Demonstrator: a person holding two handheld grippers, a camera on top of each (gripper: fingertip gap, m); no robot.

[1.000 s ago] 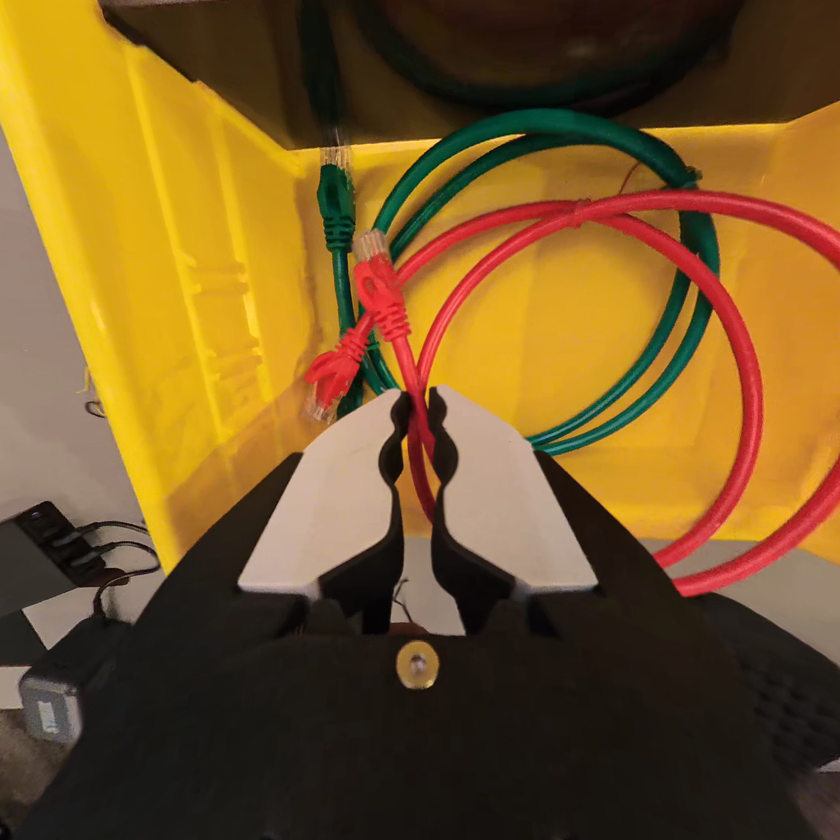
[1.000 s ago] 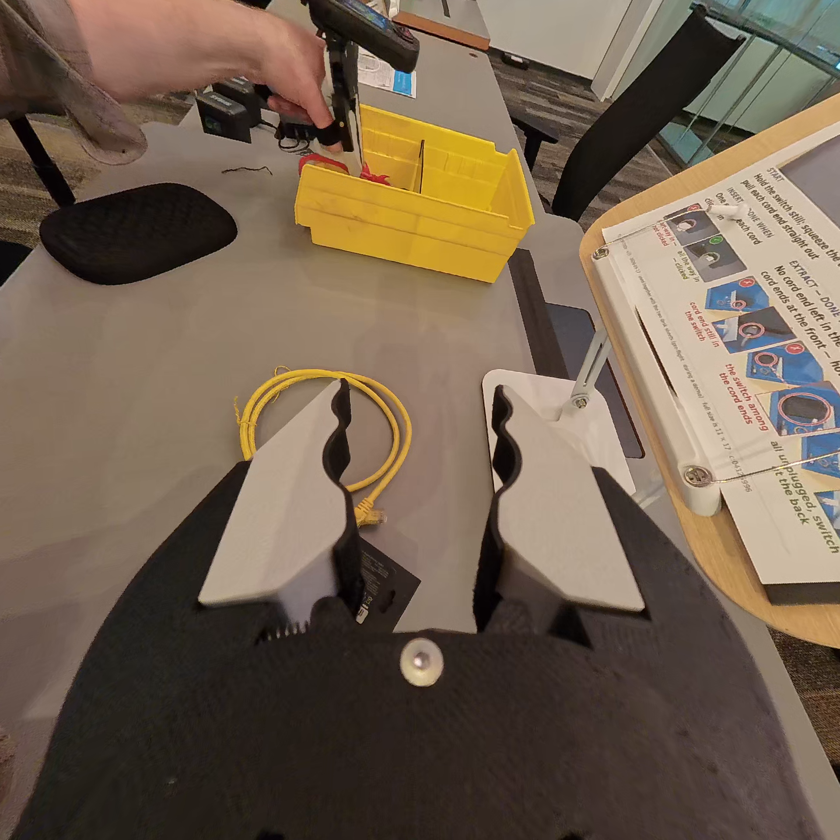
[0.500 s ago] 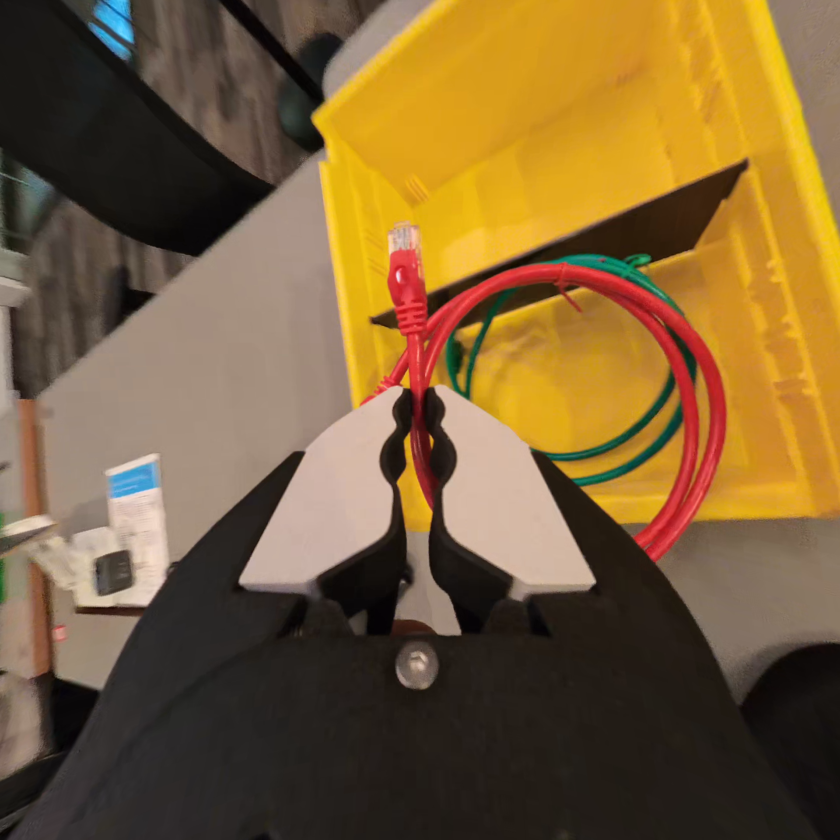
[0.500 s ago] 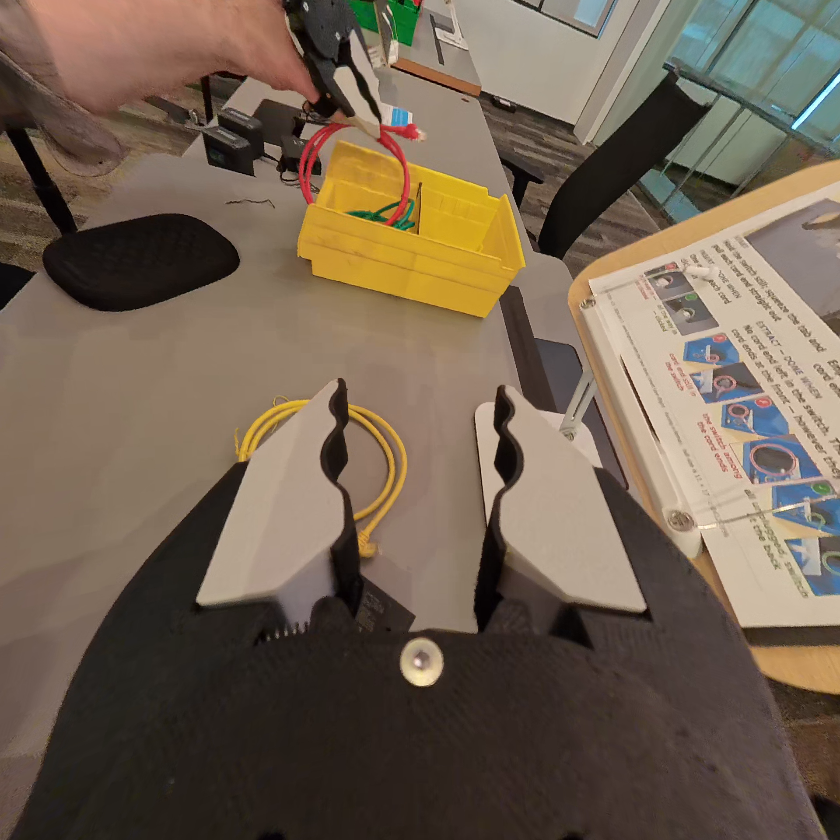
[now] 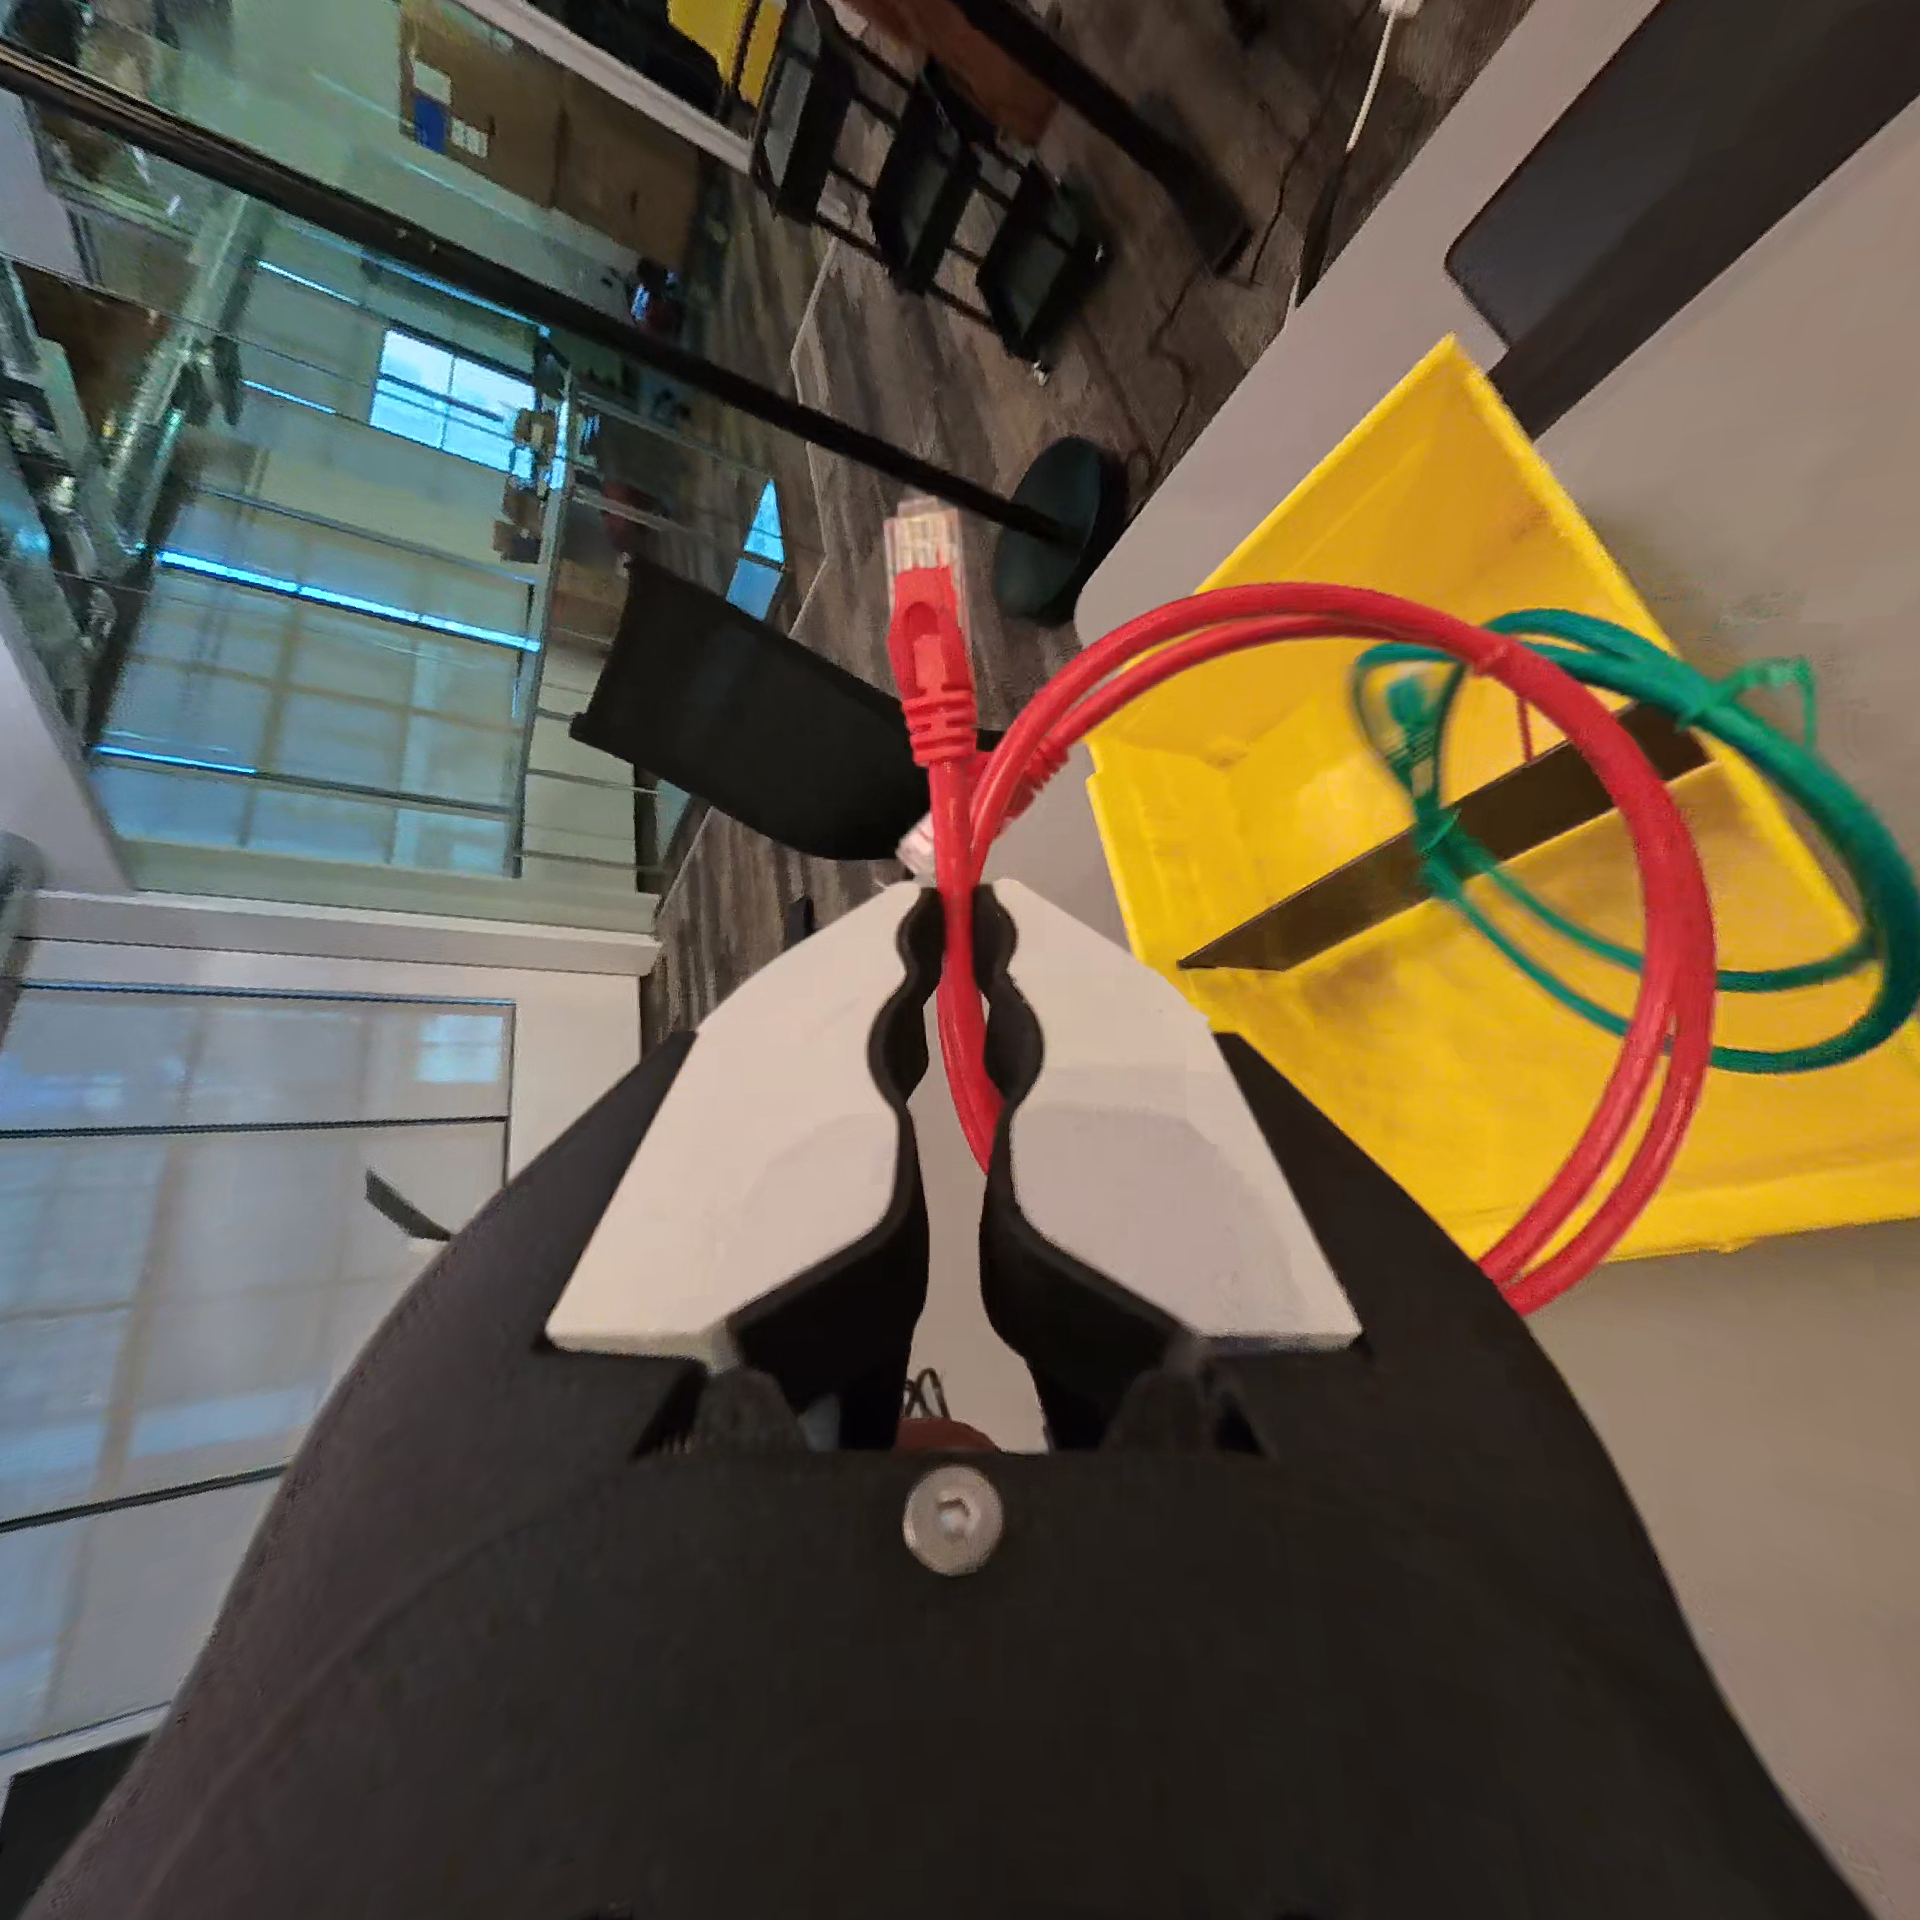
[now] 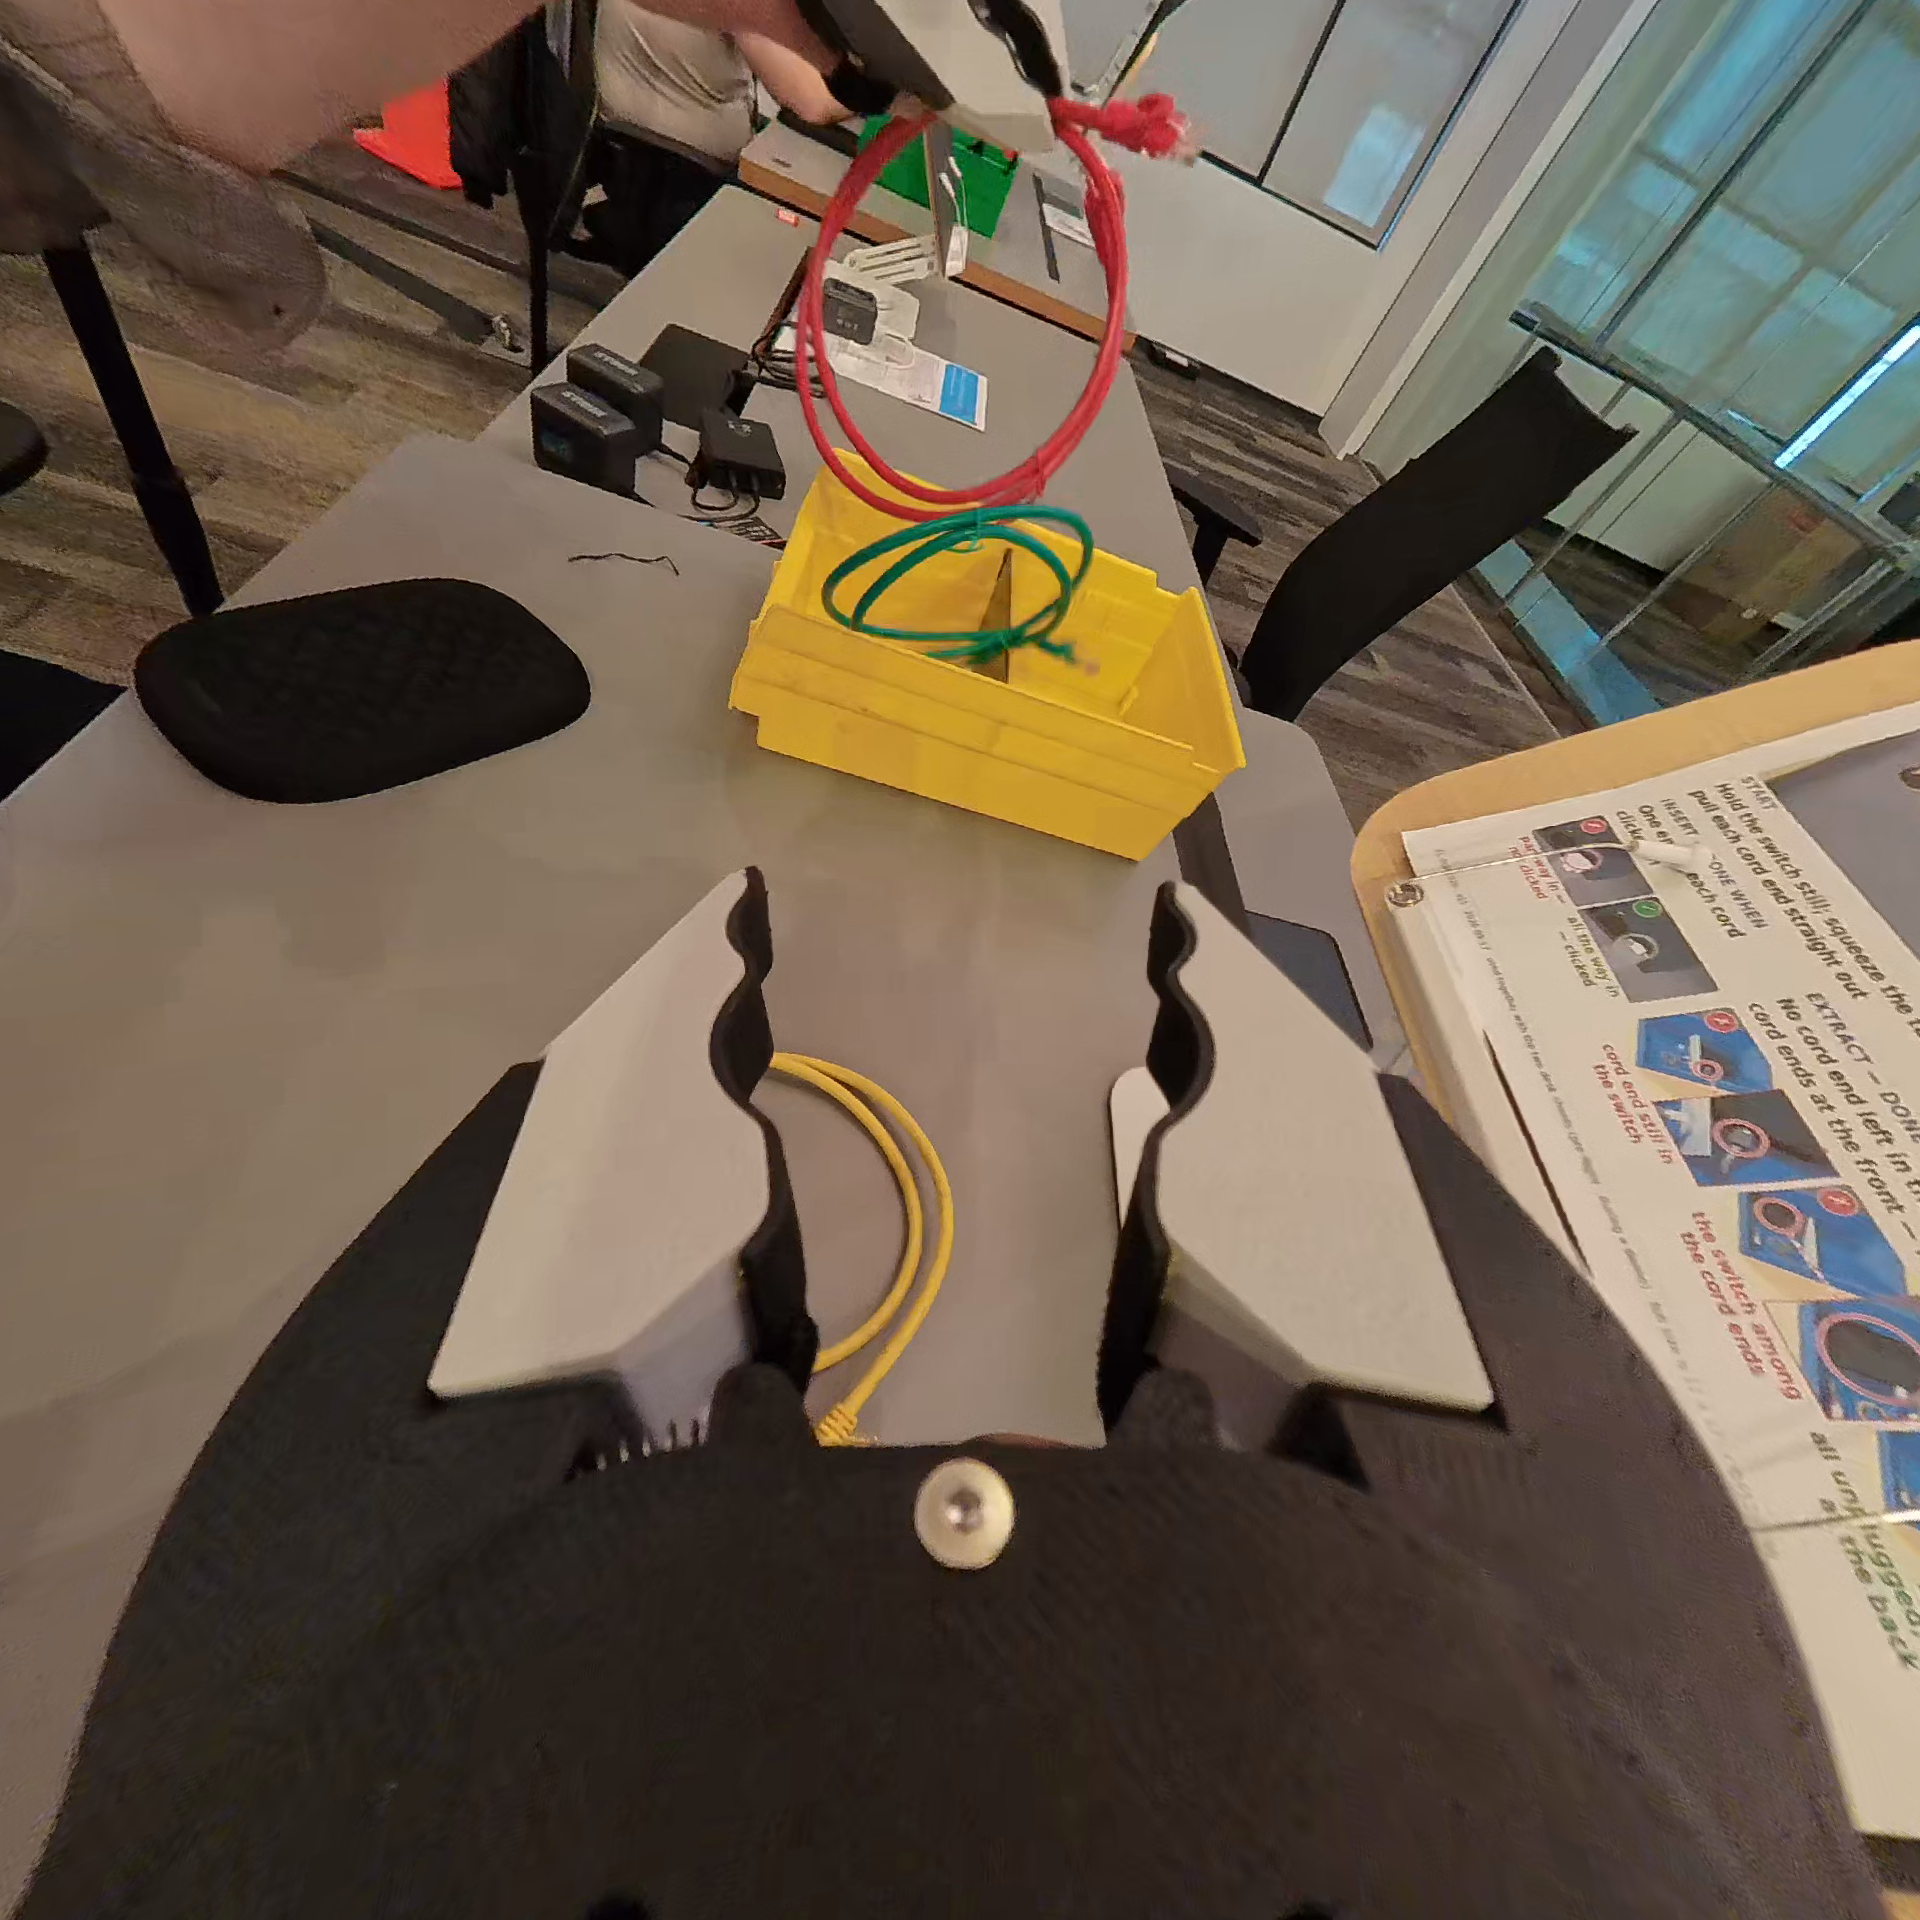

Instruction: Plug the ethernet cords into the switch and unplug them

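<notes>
Grey table carries a yellow bin at its far side, with a green cord dangling just over the bin's divider, seemingly snagged on the red loop above; whether it touches the bin I cannot tell. Left gripper is pressed together on a red cord, held high above the bin, coil hanging below and the plug sticking out past the fingertips along the finger axis. Right gripper is spread wide and empty, low over the table near a yellow cord between its fingers. No switch is visible, so the plug's target direction is unknown; left is the nearer hand for the red plug.
</notes>
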